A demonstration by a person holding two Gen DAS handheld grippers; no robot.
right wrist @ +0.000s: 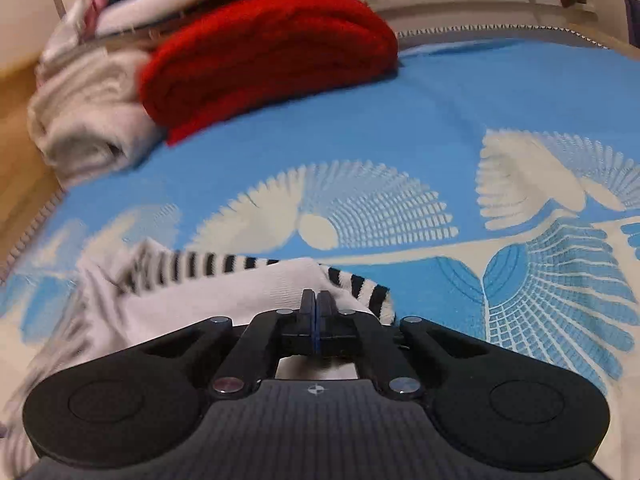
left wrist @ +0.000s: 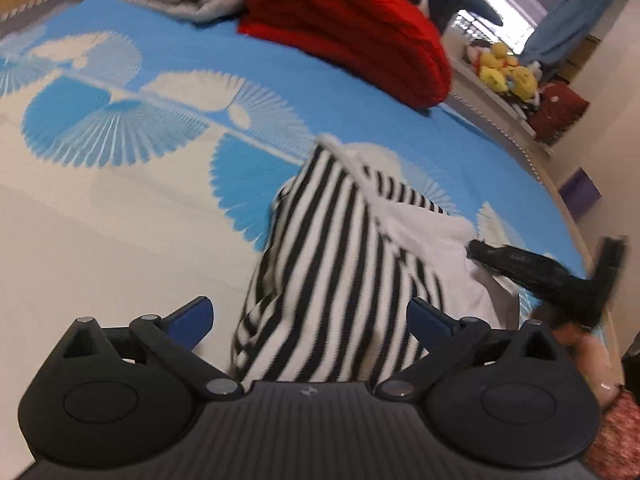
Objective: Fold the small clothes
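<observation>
Two blue-tipped fingers of the left hand-held gripper stand spread as wide as they go, with nothing pinched between them. Just past them lies the striped garment, a small piece of clothing with black and white stripes and a plain white part, bunched in loose folds on the bed cover. Its cloth shows in the gap between the spread fingers, but neither fingertip presses on it.

At the right edge of the left wrist view the right hand-held gripper reaches in, its black tip resting at the white part of the garment. Part of a person's hand shows below it.

In the right wrist view that gripper has its two fingers drawn tight together, closed on the white cloth of the striped garment, which bulges up around the tips. The striped edge of the garment runs across just beyond them.

The bed cover is bright blue with large cream fan-shaped patterns. At its far end lies a folded red knit, and just beside it a folded whitish towel or blanket, the two touching. More folded cloth is stacked behind them, too blurred to tell apart. Yellow plush toys sit on a ledge beyond the bed.
</observation>
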